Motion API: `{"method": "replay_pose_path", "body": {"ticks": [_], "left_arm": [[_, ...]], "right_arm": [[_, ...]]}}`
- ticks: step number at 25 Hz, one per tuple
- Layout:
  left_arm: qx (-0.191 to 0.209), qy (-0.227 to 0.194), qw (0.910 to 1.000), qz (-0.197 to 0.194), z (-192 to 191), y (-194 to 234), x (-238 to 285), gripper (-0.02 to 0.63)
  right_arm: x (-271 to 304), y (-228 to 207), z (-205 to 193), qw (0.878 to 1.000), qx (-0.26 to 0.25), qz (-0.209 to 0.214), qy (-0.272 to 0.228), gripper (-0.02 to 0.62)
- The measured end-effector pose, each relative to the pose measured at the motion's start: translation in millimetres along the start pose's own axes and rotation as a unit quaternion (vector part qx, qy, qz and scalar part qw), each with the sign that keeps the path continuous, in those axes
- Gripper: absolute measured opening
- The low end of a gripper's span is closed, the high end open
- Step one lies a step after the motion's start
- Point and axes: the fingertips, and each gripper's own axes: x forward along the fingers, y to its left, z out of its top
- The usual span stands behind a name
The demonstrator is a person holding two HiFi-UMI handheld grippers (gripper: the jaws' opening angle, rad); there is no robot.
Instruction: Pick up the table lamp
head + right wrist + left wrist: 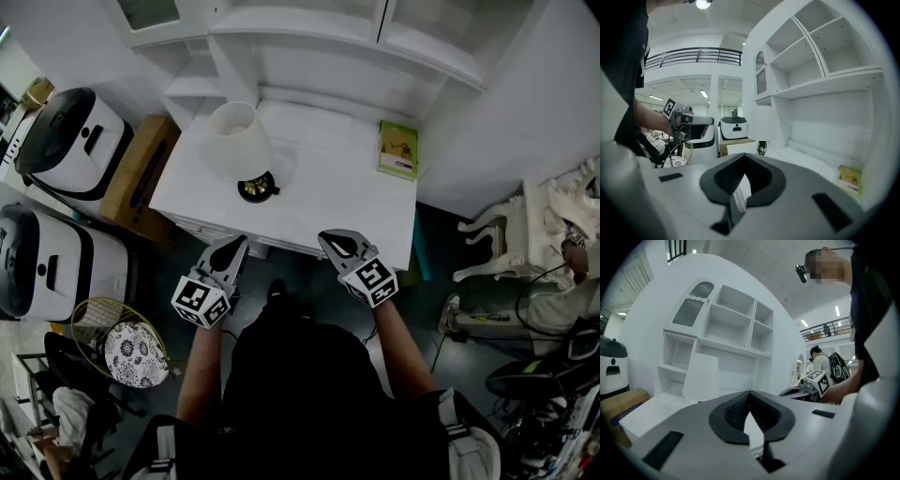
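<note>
"Where's the table lamp [242, 141]?"

"Upright on the white surface [328, 202], over toward ten o'clock. It has a pale shade above a dark round base. A green booklet [397, 150] lies at two o'clock, well apart from it."

"And the grippers?"

"Both hover off the surface's six o'clock edge, touching nothing. The left gripper [236, 246] has the lamp at about twelve o'clock, and its jaws are pressed together and empty. The right gripper [334, 242] is closed tight too, with nothing between its jaws."
</note>
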Motion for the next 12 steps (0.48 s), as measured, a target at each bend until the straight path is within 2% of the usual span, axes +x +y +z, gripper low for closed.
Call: {"method": "replay_pose_path", "body": {"ticks": [12], "left_arm": [[-0.013, -0.007, 0.9999, 0.005, 0.0, 1.1, 1.6, 0.011]], "right_arm": [[0.3, -6.4, -3.4, 1.0, 0.002, -0.003, 0.007, 0.006]]}}
